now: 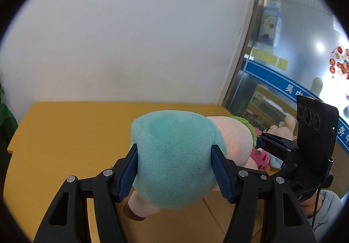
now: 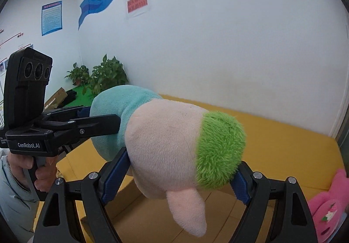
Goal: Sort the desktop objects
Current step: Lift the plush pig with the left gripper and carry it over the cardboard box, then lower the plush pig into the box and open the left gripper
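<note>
Blue ribbed pads of my left claw [image 1: 174, 169] squeeze the teal plush body of a soft pink, green-tufted stuffed doll [image 1: 174, 155]; my right claw [image 2: 183, 179], at three o'clock, clamps its head above the yellow table [image 1: 65, 129]. Light, squashy, non-slip: grip the bulk, not limbs.

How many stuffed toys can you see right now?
4: the big teal, pink and green plush doll held aloft, plus a pink plush, light blue plush and cream plush piled behind. More may be hidden.
</note>
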Demonstrator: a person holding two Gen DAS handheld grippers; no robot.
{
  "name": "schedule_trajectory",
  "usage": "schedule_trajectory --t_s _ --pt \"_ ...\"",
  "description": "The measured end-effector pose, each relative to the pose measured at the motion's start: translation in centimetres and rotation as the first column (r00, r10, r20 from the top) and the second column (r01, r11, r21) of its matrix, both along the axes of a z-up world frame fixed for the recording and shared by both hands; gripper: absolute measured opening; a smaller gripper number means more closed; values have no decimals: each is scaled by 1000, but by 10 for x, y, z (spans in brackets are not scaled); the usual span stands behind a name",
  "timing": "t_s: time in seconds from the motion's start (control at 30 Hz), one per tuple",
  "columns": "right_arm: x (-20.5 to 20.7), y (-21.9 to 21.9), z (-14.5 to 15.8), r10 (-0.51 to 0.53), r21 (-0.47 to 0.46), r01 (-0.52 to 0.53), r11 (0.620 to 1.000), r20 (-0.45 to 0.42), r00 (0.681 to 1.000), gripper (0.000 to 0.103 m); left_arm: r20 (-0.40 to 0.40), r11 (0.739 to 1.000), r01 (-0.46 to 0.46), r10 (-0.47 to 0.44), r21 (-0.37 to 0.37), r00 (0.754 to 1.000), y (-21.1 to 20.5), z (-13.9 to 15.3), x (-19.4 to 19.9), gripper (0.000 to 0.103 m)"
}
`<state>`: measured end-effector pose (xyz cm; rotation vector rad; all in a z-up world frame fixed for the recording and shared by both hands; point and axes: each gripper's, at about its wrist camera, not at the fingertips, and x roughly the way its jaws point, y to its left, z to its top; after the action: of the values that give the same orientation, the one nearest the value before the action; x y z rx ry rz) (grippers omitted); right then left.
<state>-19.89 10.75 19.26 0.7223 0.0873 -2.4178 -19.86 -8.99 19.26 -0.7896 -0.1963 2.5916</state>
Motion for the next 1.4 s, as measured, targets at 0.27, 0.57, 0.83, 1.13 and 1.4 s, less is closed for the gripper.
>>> schedule_trajectory --t_s 0.27,0.57,0.83,1.13,1.4 --pt "-95 -11 -125 -20 3 20 1000 234 972 83 230 998 -53 57 -25 971 10 -96 -73 63" --pt "-122 -18 -197 -29 36 18 999 340 940 87 346 989 -105 137 -109 928 18 -137 -92 64" --pt "-117 -21 -195 -67 69 45 997 359 931 102 305 980 -195 198 -43 932 -19 -111 -65 64" --pt "-27 35 -95 -101 67 90 994 186 977 103 54 970 -169 181 -176 982 -7 -46 41 64" --pt "106 76 -41 -186 76 185 980 -3 983 103 -123 947 -187 160 -263 979 28 -11 132 80"
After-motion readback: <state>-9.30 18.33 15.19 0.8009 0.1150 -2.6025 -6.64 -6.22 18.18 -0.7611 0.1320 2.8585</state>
